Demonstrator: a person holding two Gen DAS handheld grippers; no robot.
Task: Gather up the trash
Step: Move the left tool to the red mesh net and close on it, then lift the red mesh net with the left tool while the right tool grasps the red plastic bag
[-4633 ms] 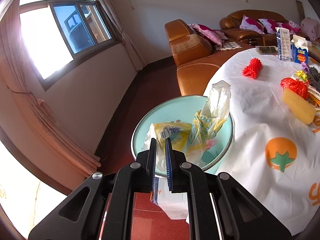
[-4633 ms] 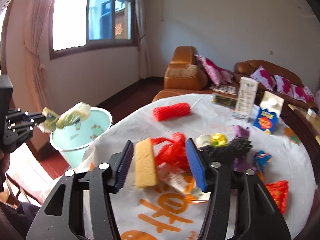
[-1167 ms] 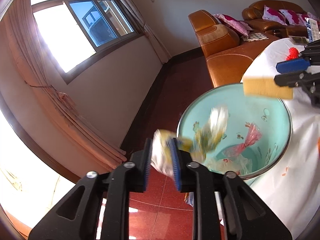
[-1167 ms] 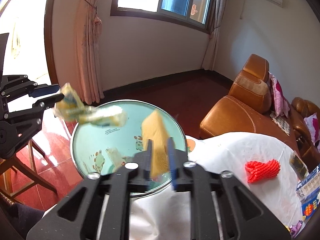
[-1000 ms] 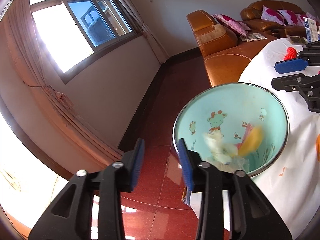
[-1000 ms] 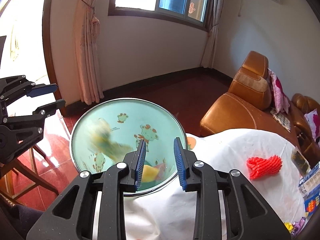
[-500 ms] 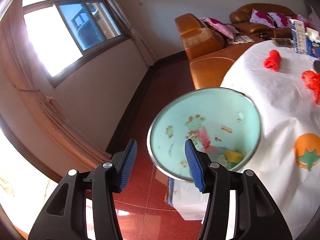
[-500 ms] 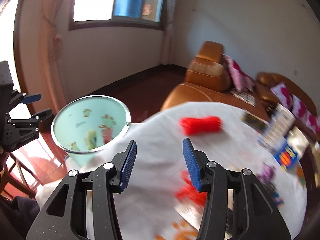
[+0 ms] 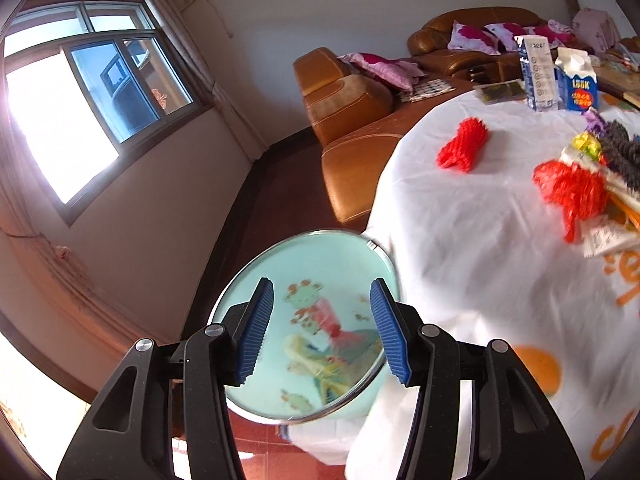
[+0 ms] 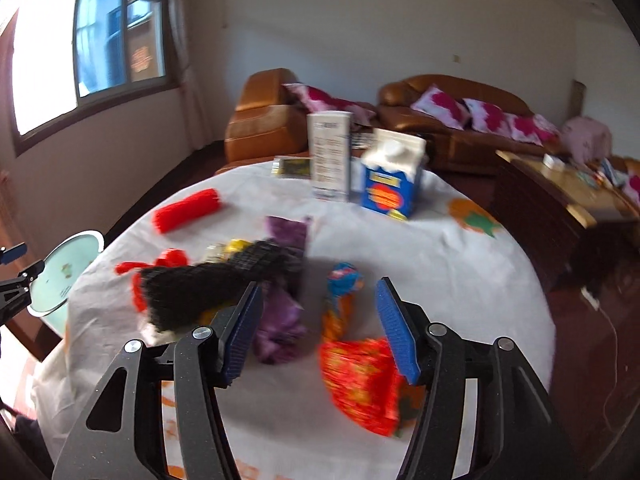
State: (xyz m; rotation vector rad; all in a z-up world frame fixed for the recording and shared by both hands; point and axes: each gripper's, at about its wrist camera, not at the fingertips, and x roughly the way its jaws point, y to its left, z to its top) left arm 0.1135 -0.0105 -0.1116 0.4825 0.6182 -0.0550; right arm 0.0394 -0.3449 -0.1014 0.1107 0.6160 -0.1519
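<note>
A pale green bin (image 9: 256, 276) stands on the floor at the table's edge, with wrappers lying inside. My left gripper (image 9: 322, 330) hangs open above it with nothing between its pads. My right gripper (image 10: 320, 330) is over the round table (image 10: 440, 248), its jaws opening and empty. Under it lie a purple wrapper (image 10: 280, 320), a blue-orange wrapper (image 10: 340, 300) and a red-orange packet (image 10: 360, 380). A black mesh (image 10: 208, 284), red plastic (image 10: 160, 262) and a red net roll (image 10: 188, 208) lie to its left. The bin (image 10: 66, 272) shows at far left.
A white carton (image 10: 330, 156) and a blue milk carton (image 10: 390, 176) stand at the table's far side. Brown leather sofas (image 10: 460, 120) with pink cushions line the back wall. A dark wooden side table (image 10: 560, 192) is at right. Red floor surrounds the bin.
Both grippers let go of their trash, which fell into the bin. The right gripper swung from the bin over the table and opened wider. The left one drew back a little.
</note>
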